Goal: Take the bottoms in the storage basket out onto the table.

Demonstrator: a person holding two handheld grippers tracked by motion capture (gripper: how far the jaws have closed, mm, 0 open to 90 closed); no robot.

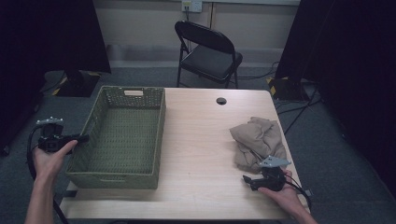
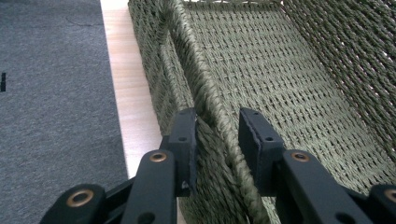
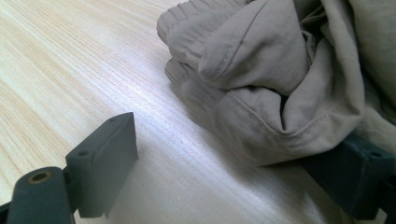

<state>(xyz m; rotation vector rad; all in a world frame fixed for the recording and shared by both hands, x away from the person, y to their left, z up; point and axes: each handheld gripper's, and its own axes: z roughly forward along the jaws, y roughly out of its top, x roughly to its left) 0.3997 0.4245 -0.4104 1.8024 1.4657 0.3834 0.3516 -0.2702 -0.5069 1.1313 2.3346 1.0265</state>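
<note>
- Two grippers in play, one per hand, both low at the near side of the table (image 1: 201, 140).
- Left gripper (image 1: 80, 138) sits at the left wall of the green woven basket (image 1: 119, 140), jaws pointing in at the rim.
- Left gripper view: jaws straddle the basket wall (image 2: 212, 140), one pad outside, one inside. Outer pad (image 2: 187, 140) touches the weave; inner pad stands just off it. Gap is narrow, only a bit wider than the wall; no firm clamp visible.
- Basket sits on the table's left half, long side running away from the person, its left wall at the table edge. Nothing inside it that I can see.
- Right gripper (image 1: 248, 179) rests low near the table's front right corner, just beside the crumpled beige cloth (image 1: 258, 140).
- Right gripper view: jaws spread wide; left jaw over bare wood, right jaw partly hidden under the cloth's edge (image 3: 280, 102). Cloth not pinched.
- Black folding chair (image 1: 208, 51) stands beyond the far edge of the table.
</note>
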